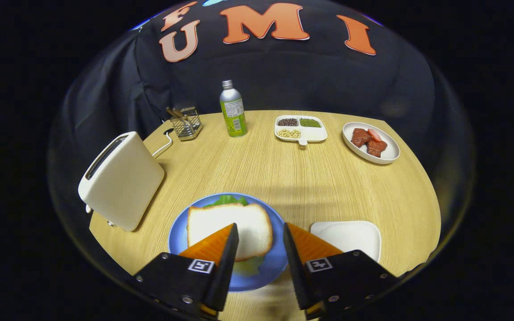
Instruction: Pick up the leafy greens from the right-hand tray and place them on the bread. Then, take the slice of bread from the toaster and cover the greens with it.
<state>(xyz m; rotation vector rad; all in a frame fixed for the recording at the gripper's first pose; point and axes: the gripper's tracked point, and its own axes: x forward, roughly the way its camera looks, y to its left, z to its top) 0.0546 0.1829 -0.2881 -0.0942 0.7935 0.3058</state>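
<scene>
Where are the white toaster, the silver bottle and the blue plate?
White toaster (123, 183), gripper view: its broad side face.
Silver bottle with green label (233, 111), gripper view: its label.
Blue round plate (177, 232), gripper view: bare rim beside the bread.

you face staged kitchen booth: wooden table (310, 178), toaster (121, 180), food plates, black cloth wall (283, 76); gripper (260, 234) fingers apart.

Blue plate (177, 232), white bread (221, 223), green leaves (226, 199)

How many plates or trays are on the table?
4: a blue plate under the bread by the open fingers, a white tray beside it, a divided dish and a meat plate beyond.
</scene>
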